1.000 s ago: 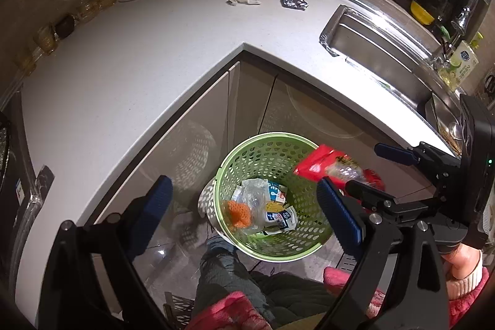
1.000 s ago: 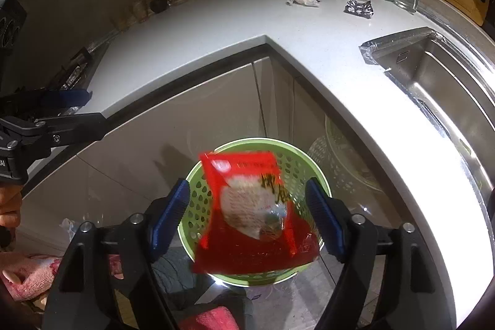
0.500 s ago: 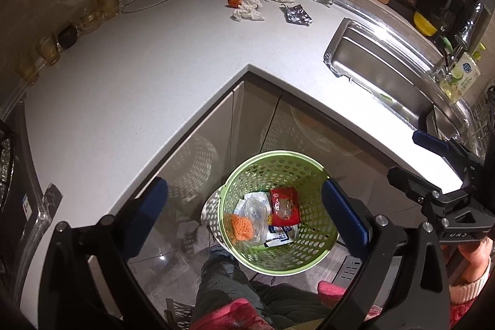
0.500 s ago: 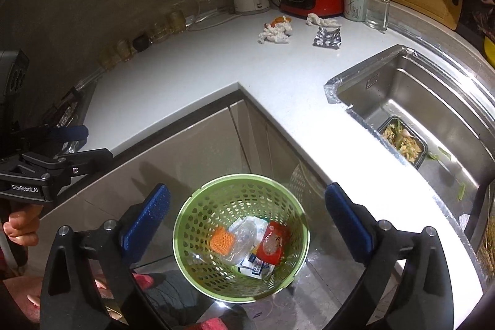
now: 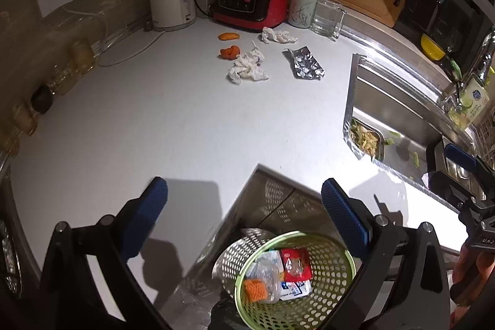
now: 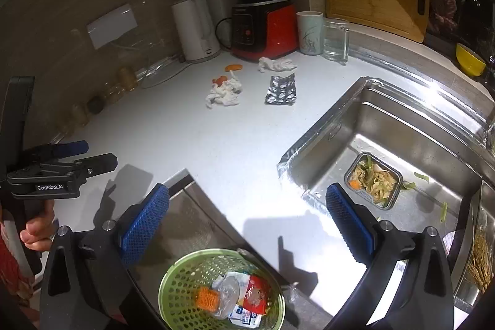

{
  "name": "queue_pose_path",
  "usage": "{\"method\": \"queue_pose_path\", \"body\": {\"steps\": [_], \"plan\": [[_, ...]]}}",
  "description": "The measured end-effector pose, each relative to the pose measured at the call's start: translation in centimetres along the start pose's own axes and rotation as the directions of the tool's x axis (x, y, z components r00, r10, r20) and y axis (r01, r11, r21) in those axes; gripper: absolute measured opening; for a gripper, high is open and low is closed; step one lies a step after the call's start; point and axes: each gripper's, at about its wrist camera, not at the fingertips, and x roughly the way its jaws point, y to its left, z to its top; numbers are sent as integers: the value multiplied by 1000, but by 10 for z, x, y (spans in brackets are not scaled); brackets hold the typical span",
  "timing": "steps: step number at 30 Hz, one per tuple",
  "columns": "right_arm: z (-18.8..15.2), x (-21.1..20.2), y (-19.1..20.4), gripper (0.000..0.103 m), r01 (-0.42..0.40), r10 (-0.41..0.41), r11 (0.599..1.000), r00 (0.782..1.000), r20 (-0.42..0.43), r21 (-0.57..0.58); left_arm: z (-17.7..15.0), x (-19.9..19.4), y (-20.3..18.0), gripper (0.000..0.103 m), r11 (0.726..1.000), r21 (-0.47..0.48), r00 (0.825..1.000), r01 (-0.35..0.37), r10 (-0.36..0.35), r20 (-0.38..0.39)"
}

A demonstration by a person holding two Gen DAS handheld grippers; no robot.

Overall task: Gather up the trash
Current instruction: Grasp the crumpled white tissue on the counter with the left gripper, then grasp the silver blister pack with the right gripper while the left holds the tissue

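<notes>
Right gripper (image 6: pixel 247 218): jaws being held wide apart, nothing between the pads, hanging over the counter edge.
Left gripper (image 5: pixel 244 212): jaws likewise being held released and empty; also being seen side-on at the left edge of the right wrist view.
Green basket (image 6: pixel 173 283): sitting on the floor below the counter corner, already holding a red packet (image 6: pixel 256 293), an orange piece, clear plastic and a printed wrapper.
Trash left on counter (image 5: pixel 154 119): crumpled tissue (image 5: pixel 246 67), second tissue (image 5: pixel 277 36), foil blister pack (image 5: pixel 304 64), two orange peel bits (image 5: pixel 229 51), all lying far back near the red blender base (image 5: pixel 253 2).
Sink (image 6: pixel 417 126): food tray (image 6: pixel 374 180) sitting inside, green scraps lying beside it.
Risk: glass mug (image 5: pixel 328 17) and cup (image 5: pixel 303 6) are standing just beside the far tissue, likely to be knocked by a wide reach; thin foil could be slipping from the pads; peel may be getting missed under the tissue.
Hidden: basket bottom being cut off by the frame; jars along the left wall being too dark to identify; sink's right side being cropped.
</notes>
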Motion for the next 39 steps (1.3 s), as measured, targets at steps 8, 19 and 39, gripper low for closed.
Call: {"method": "queue_pose_path", "body": {"steps": [8,19,39], "plan": [[55,71,-22,101,88,-88,994,996,4,69,82,87,-1,95,999,15,999,41,-41,4],[109,173,-42,101,163,-160,984,986,-40,77,154,211,-4,92,999,-26,997,33,-35,-75],[141,282,-46,101,227,-218,972,967,-132,58,161,238,-4,23,998,49,994,28,-23,-107]]}}
